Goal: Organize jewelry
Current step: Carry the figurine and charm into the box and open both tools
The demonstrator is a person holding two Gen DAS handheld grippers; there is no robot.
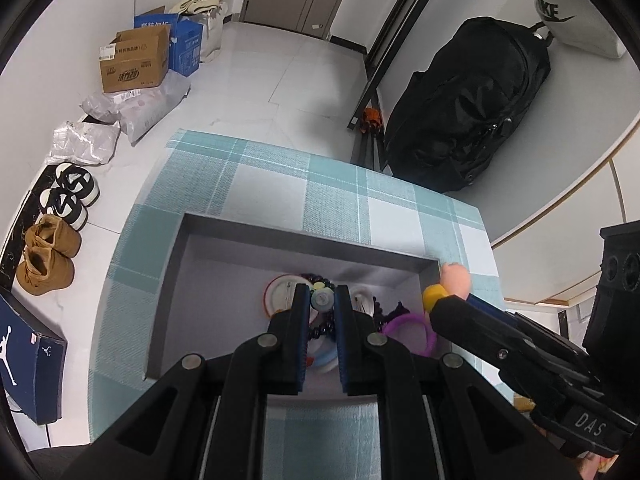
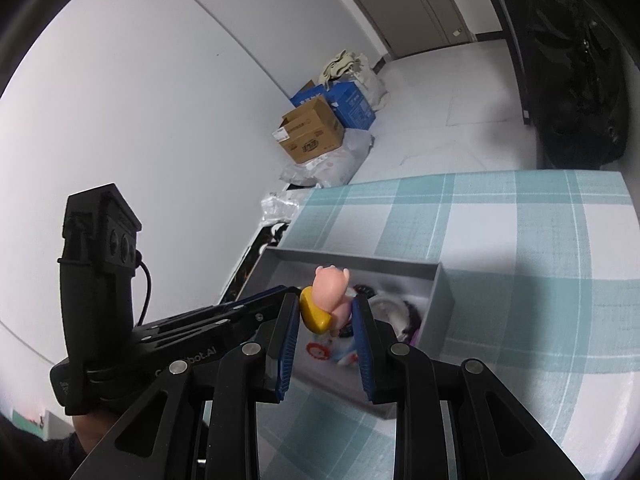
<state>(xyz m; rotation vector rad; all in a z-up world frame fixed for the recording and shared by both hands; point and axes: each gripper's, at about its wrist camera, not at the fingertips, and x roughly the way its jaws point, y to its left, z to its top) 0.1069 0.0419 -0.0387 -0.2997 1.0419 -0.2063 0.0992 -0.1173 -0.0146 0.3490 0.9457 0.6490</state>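
I see the jewelry lying in a grey tray (image 1: pixel 256 236) on the counter (image 1: pixel 272 184), which has a cloth of teal and white checks. The pieces are heaped at the right end of the tray: a dark bead bracelet (image 1: pixel 320 330), a purple ring-shaped bangle (image 1: pixel 416 332), a round white and red piece (image 1: pixel 280 294), and some others I cannot tell apart.

My right tongs (image 2: pixel 326 312) hold a small pink pig figure (image 2: pixel 330 290) with a yellow part (image 2: pixel 314 316) at its lower side. The blue pads (image 2: pixel 289 344) press on it from both sides, and it hangs above the right end of the tray.

My left tongs (image 1: pixel 322 300) are above the same heap, pointing steeply down. Their jaws stand very narrow, nearly together, and nothing is gripped between them; a small round pale piece (image 1: pixel 322 299) shows in the gap, lying below.

Beyond the counter, on the white floor, there is a brown cardboard box (image 1: pixel 134 60), a blue box (image 1: pixel 186 44) and shoes (image 1: pixel 48 256) along the wall. A black backpack (image 1: pixel 468 104) stands at the far right corner of the counter.
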